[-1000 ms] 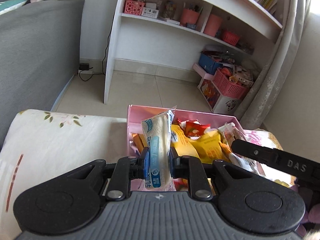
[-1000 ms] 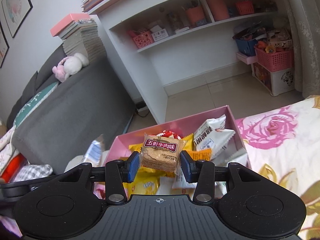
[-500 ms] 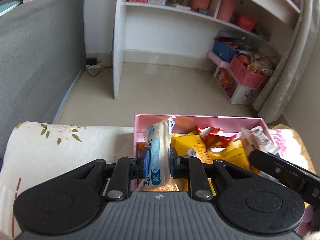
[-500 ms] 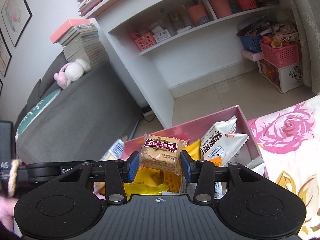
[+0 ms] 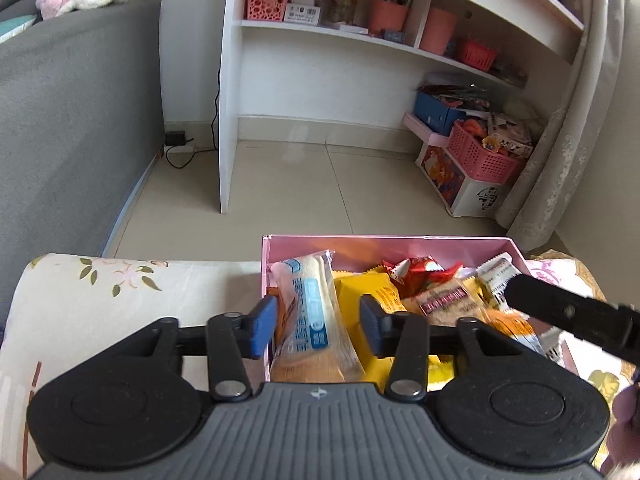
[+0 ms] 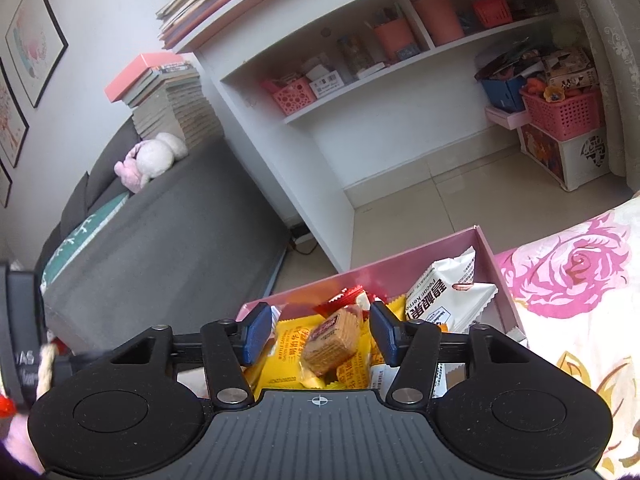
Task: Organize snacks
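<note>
A: How many boxes hold the snacks?
B: One pink rectangular cardboard box (image 5: 384,245).
A: And the packets?
B: One clear-and-blue wrapped long bread roll (image 5: 310,312), one clear-wrapped square brown biscuit stack (image 6: 332,340), one white foil packet (image 6: 450,298), one red packet (image 5: 420,274); the yellow packets (image 5: 378,300) overlap, so no sure count.

**Both grippers: jaws parting**

Left gripper (image 5: 318,322): pointing downward toward 12 o'clock, jaws just opening, blue pads standing clear on either side of a snack pack. Right gripper (image 6: 320,334): likewise tilting down, jaws just opening, pads apart from the biscuit pack between them; its black finger is showing at 3 o'clock in the left wrist view.
</note>
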The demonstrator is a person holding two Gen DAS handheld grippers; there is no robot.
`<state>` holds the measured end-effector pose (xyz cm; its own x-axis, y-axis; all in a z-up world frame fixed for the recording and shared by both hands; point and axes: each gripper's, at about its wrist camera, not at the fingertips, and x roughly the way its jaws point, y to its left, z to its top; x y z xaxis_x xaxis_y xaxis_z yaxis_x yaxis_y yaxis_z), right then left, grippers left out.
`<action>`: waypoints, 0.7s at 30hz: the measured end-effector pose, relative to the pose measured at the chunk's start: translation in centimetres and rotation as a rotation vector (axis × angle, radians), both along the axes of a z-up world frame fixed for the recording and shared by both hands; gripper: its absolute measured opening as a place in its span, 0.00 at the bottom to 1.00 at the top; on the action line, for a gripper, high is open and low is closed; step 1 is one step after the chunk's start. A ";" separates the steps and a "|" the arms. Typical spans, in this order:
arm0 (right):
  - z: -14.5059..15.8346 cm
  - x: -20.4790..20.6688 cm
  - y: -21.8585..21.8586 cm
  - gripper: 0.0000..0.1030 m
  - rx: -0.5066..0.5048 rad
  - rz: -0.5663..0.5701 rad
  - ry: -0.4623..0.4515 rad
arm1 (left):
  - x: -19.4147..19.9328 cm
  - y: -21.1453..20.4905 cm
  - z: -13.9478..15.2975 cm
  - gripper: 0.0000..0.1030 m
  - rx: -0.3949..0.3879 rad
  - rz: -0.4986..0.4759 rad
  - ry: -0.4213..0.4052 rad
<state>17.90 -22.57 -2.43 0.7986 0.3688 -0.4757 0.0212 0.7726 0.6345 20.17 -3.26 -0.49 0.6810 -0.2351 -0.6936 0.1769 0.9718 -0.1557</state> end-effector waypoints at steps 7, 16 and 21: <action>2.2 -1.7 0.2 0.73 -0.080 -0.013 0.024 | -2.8 0.2 0.9 0.70 -0.011 -0.014 -0.018; 3.9 -5.9 0.2 0.89 -0.208 -0.049 0.098 | -7.7 0.5 1.1 0.91 0.015 0.031 -0.005; 4.6 -8.7 0.8 0.93 -0.273 -0.051 0.150 | -10.9 1.3 1.1 0.99 0.023 0.061 0.022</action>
<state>9.23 -21.73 2.14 0.7260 0.1725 -0.6657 0.1421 0.9095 0.3907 9.29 -1.94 0.57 0.6781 -0.1772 -0.7133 0.1138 0.9841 -0.1362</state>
